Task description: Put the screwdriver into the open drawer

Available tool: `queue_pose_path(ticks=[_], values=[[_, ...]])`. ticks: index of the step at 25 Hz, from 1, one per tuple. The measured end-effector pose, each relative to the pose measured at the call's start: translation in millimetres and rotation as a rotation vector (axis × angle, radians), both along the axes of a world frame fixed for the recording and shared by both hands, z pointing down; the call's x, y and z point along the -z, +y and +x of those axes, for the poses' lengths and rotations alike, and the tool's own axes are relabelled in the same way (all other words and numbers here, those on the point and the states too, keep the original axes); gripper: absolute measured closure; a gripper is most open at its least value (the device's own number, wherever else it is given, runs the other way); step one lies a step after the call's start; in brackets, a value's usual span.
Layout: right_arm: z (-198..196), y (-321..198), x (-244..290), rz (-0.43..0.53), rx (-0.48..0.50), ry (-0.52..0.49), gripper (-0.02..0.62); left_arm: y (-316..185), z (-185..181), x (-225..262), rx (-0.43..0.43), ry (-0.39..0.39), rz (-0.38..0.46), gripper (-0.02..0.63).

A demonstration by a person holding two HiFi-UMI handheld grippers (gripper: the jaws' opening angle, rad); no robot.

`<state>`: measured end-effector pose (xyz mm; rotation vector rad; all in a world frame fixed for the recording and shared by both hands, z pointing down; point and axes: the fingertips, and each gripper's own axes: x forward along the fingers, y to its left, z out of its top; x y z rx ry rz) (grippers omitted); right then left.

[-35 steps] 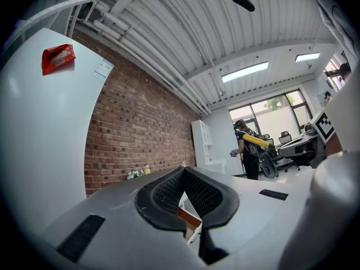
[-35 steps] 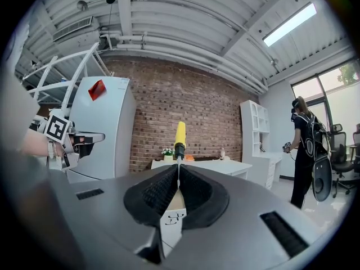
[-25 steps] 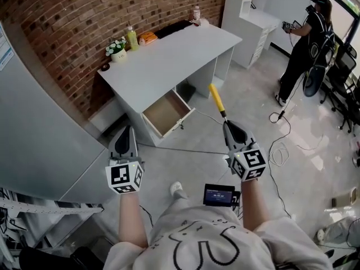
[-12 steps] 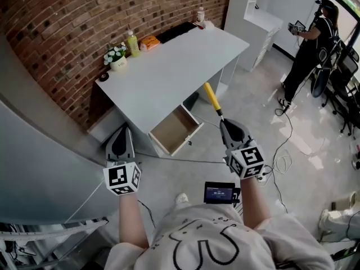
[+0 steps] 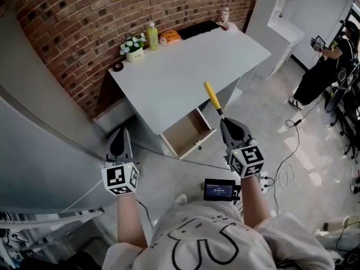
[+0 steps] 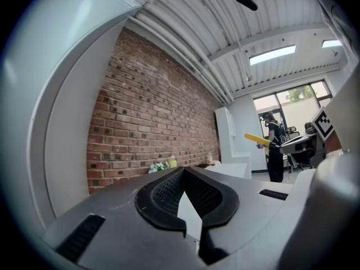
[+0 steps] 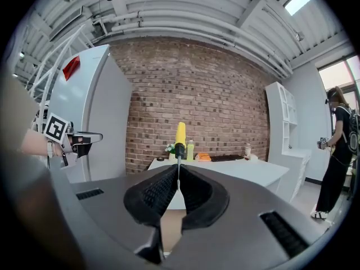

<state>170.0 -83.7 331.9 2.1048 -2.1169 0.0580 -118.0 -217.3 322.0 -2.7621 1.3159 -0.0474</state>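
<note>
My right gripper (image 5: 226, 122) is shut on the thin metal shaft of a screwdriver (image 5: 214, 98). Its yellow handle points away from me, over the white desk's (image 5: 191, 55) front edge. In the right gripper view the screwdriver (image 7: 180, 135) stands straight up out of my right gripper (image 7: 178, 176), in front of the brick wall. The open drawer (image 5: 190, 133), with a tan inside, juts from the desk just left of and below the gripper. My left gripper (image 5: 120, 133) hovers over the floor to the left, shut and empty; the left gripper view shows the left gripper (image 6: 183, 172) with its jaws touching.
At the back of the desk stand a flower pot (image 5: 133, 46), a yellow-green bottle (image 5: 152, 36), an orange item (image 5: 169, 36) and a keyboard (image 5: 198, 28). A tall grey cabinet (image 5: 34, 151) fills the left. A person (image 5: 332, 55) stands far right; cables (image 5: 287, 173) lie on the floor.
The view has swung and drawn nearer: desk and drawer have slid rightward, now closer to the right gripper. Both grippers keep their places in view, and the screwdriver stays held.
</note>
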Motion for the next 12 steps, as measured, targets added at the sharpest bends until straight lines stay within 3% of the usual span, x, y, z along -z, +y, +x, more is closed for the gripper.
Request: queue_pose_path(ticks=[6,12], values=[[2,-43,-3,-0.016,0.118,0.021,0.569,-16,-11,1,0.113,-0.017,-0.002,0.594],[30,-70,-10,-0.033,0.208,0.013,0.570,-13,2,-2,0.223,-0.025,-0.013,0.594]])
